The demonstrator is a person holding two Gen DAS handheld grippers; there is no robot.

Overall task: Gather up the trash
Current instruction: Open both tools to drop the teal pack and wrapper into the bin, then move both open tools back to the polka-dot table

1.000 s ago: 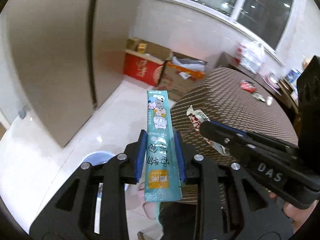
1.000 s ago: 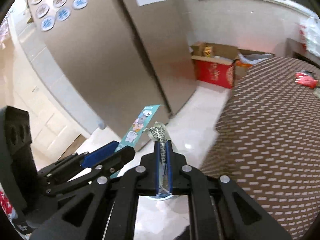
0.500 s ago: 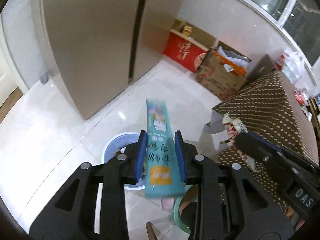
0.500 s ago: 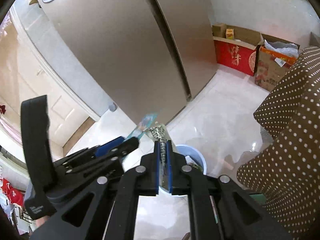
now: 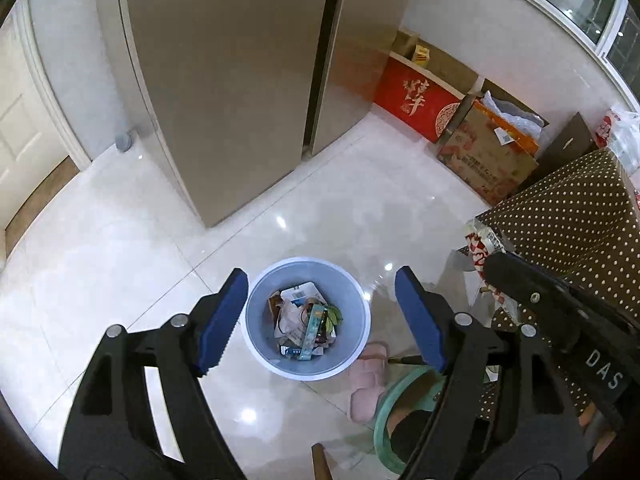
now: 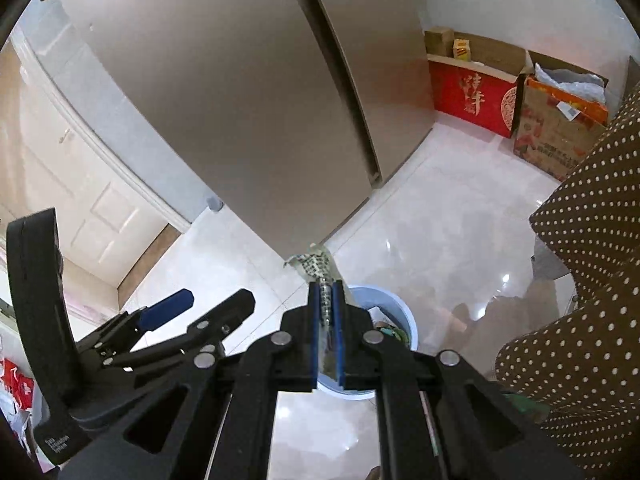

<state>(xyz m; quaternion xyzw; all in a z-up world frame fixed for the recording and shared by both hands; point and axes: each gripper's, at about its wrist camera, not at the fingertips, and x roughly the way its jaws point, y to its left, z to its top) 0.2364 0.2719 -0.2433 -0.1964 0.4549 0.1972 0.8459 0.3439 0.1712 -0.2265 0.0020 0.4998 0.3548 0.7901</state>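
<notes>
The left gripper (image 5: 320, 312) hangs over a round, pale blue plastic bin (image 5: 306, 318), its blue ridged pads (image 5: 218, 322) spread wide with nothing between them. The bin stands on glossy white floor tiles (image 5: 120, 264) and holds a heap of crumpled trash; a long teal sachet (image 5: 311, 333) lies on top of the pile, slanting along the inner wall. The right gripper (image 6: 328, 312) is pinched tight on a crinkly wrapper (image 6: 314, 266) (clear film with a dark speckled print, red and white from the other side), whose loose end sticks up past the fingertips; the bin's rim shows just behind it. Beside the bin lie soft pink slippers (image 5: 368, 380) and a green plastic stool (image 5: 390, 412). A brown cloth with white dots (image 5: 576, 216) drapes the table to the right, and a smooth, brushed-metal fridge (image 5: 224, 80) stands beyond.
</notes>
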